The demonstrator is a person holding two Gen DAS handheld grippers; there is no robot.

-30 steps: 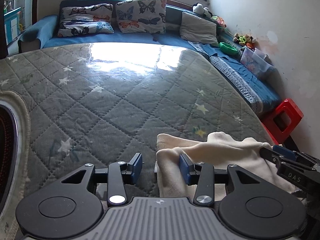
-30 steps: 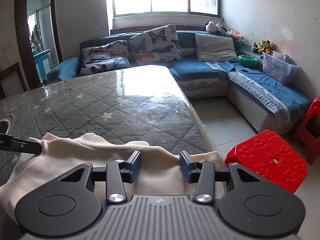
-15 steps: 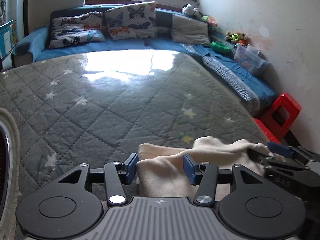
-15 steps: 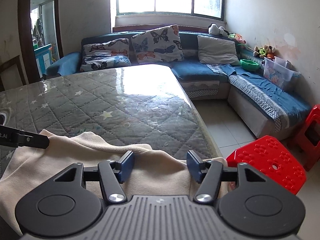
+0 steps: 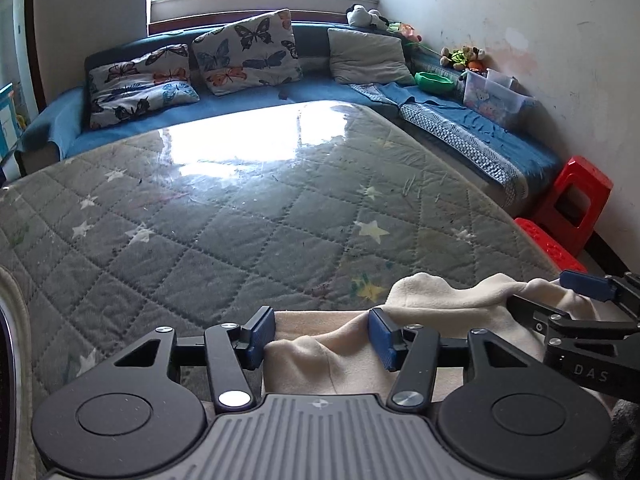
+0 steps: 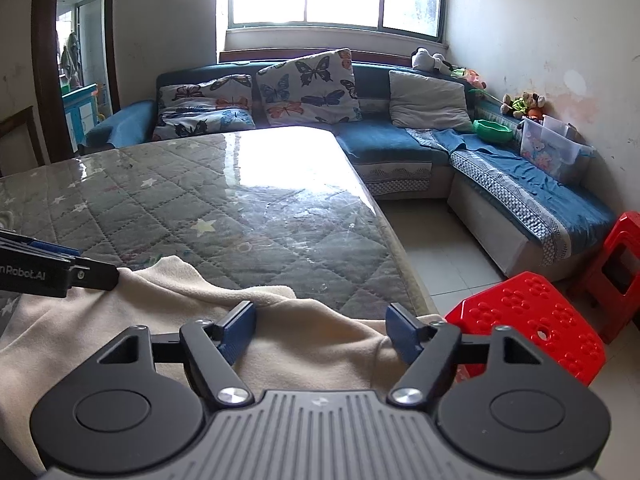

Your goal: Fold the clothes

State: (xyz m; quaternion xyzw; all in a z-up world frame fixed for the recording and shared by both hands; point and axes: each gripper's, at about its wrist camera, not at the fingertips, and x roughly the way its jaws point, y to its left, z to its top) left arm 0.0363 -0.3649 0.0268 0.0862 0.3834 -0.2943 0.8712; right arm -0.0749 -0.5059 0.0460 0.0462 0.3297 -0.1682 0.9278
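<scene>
A cream fleece garment (image 5: 444,304) lies bunched at the near right corner of the quilted grey table (image 5: 224,232). My left gripper (image 5: 322,338) is open, its blue pads on either side of the garment's left edge. My right gripper (image 6: 322,332) is open wide over the same garment (image 6: 168,300) near the table's right edge. The right gripper also shows at the right of the left wrist view (image 5: 576,308). The left gripper shows at the left of the right wrist view (image 6: 60,272).
A blue corner sofa (image 6: 400,152) with butterfly pillows (image 6: 308,88) stands behind the table. Red plastic stools (image 6: 532,320) stand on the floor to the right of the table edge. A plastic box and toys sit on the sofa's right arm.
Both grippers have opened wider over the garment. Both cameras have tilted up a little, and the left gripper has shifted to the right along the cloth.
</scene>
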